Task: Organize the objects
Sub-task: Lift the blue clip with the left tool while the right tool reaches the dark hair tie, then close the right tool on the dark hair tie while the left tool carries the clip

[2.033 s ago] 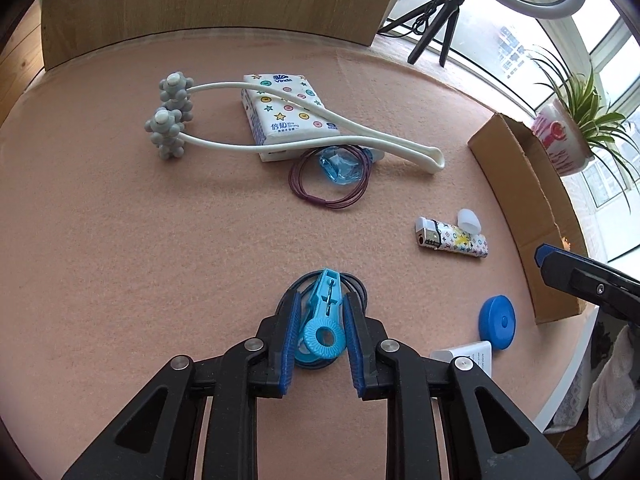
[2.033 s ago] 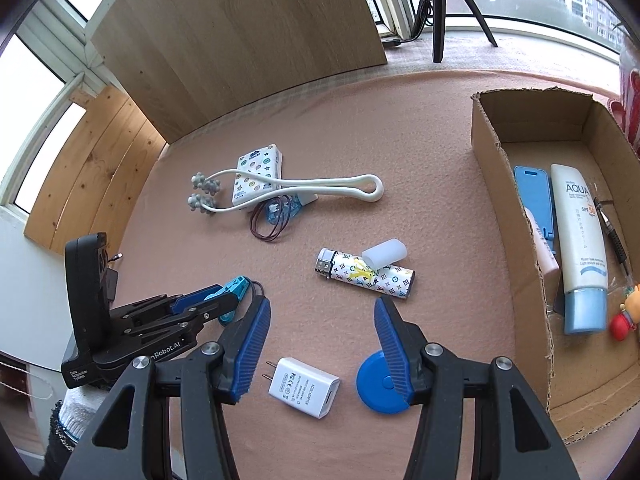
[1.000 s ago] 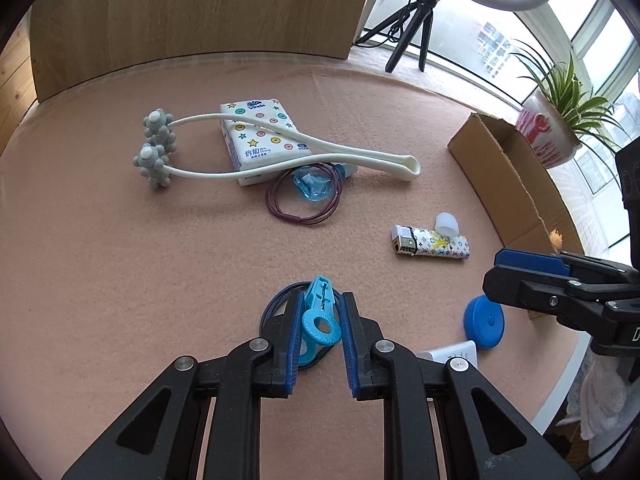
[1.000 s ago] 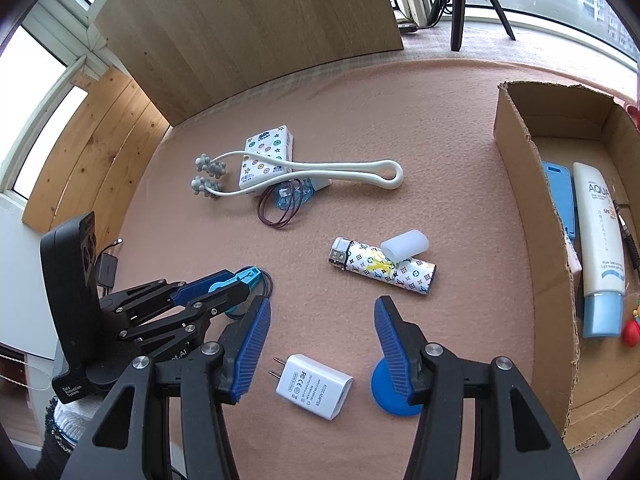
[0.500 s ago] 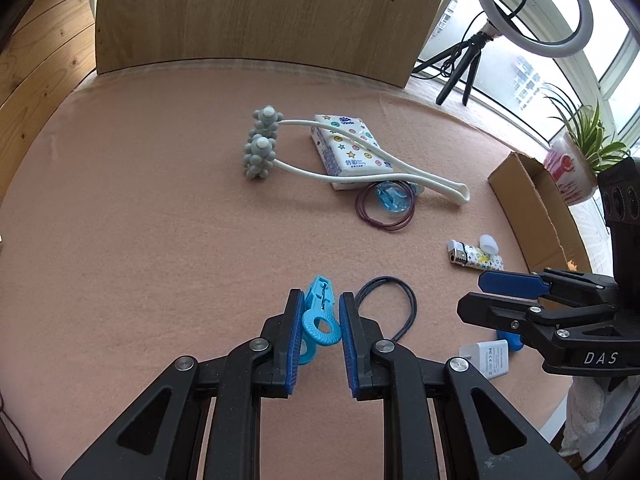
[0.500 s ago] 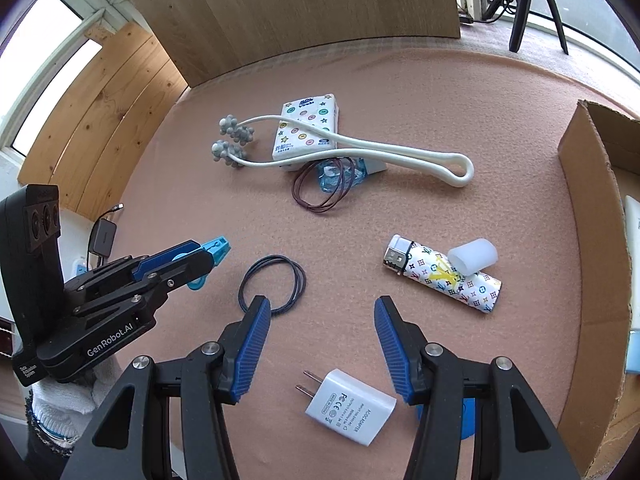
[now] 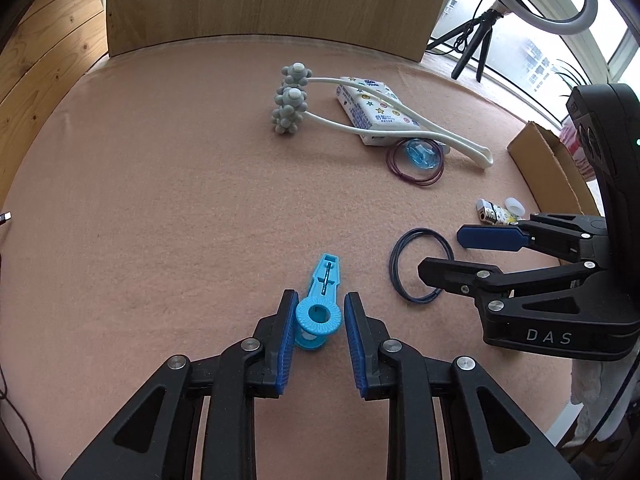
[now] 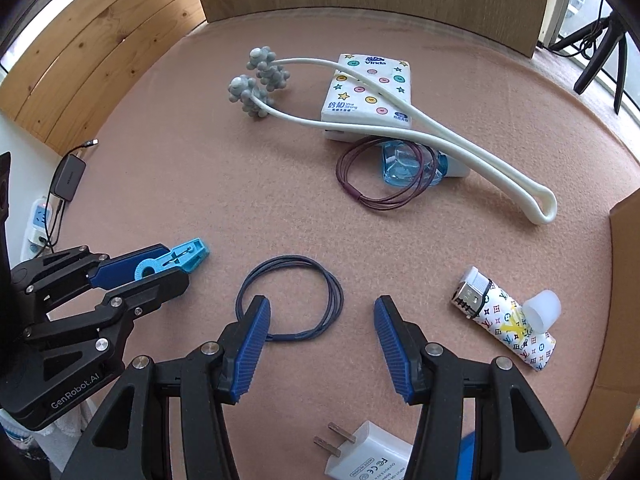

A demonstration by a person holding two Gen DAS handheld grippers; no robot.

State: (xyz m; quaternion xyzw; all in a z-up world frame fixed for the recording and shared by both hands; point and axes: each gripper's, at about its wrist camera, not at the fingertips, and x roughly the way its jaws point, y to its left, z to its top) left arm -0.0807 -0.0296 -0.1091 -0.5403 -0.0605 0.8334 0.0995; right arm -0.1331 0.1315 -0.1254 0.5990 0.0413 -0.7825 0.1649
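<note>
Left wrist view: light-blue plastic clothes peg (image 7: 322, 298) with a toothed ring end sits between the left tongs (image 7: 318, 334), whose jaws are opening; gaps show on both sides, so released. Right of it, one dark-blue looped hair tie (image 8: 290, 300) lies under the right tongs (image 8: 320, 346), spread and empty. Beyond: one purple hair tie (image 8: 380, 174), one patterned lighter (image 8: 506, 322).

A light-blue plastic clip (image 7: 320, 300) lies on pink felt beside a dark-blue hair-tie loop (image 7: 420, 265).
</note>
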